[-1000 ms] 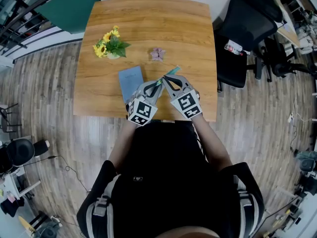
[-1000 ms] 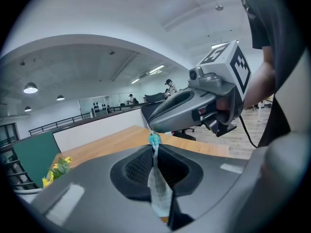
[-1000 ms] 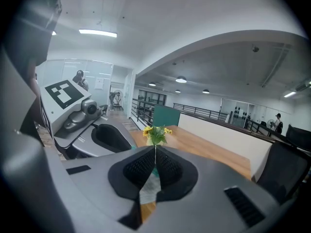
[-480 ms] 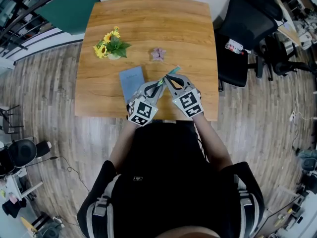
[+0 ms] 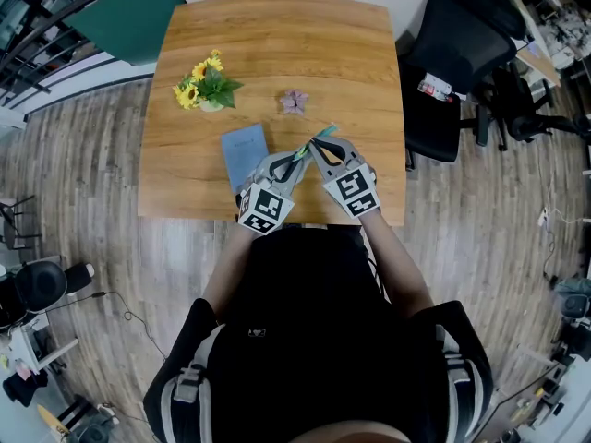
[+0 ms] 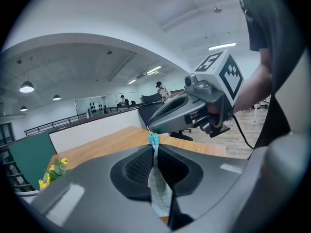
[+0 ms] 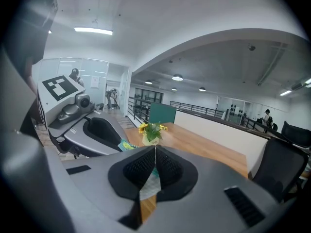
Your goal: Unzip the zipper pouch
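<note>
Over the 6 o'clock edge of the wooden table [image 5: 277, 44], the 2 grippers meet tip to tip, holding the zipper pouch [image 6: 158, 188] between them. The left gripper [image 6: 154, 152] has its jaws clamped on a strip of the pouch's grey fabric, with a teal end poking past the tips. The right gripper [image 7: 154, 154] is closed on another fold of it. From the grippers, a blue notebook [image 5: 244, 150] lies at 9 o'clock, flowers [image 5: 208, 86] at 10 o'clock and a small purple object [image 5: 294, 101] at 12 o'clock.
</note>
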`<action>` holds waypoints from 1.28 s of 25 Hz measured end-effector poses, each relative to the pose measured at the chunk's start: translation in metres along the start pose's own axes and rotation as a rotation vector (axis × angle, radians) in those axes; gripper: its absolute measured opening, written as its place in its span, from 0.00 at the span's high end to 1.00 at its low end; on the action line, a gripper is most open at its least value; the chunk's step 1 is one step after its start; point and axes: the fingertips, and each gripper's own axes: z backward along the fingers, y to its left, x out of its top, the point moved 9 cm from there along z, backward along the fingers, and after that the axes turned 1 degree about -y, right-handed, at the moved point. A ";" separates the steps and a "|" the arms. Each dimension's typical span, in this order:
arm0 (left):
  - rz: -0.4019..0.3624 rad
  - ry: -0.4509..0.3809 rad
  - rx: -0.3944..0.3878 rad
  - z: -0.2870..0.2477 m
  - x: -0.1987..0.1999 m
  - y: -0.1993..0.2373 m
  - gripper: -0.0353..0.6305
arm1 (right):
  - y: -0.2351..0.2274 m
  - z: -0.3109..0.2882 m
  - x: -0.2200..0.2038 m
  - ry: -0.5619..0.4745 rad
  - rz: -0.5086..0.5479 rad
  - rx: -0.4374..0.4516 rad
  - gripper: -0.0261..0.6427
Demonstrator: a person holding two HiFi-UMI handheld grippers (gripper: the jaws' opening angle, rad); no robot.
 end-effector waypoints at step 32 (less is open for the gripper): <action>-0.015 0.010 -0.035 0.000 -0.001 -0.009 0.91 | -0.014 0.005 -0.026 0.050 -0.035 -0.040 0.95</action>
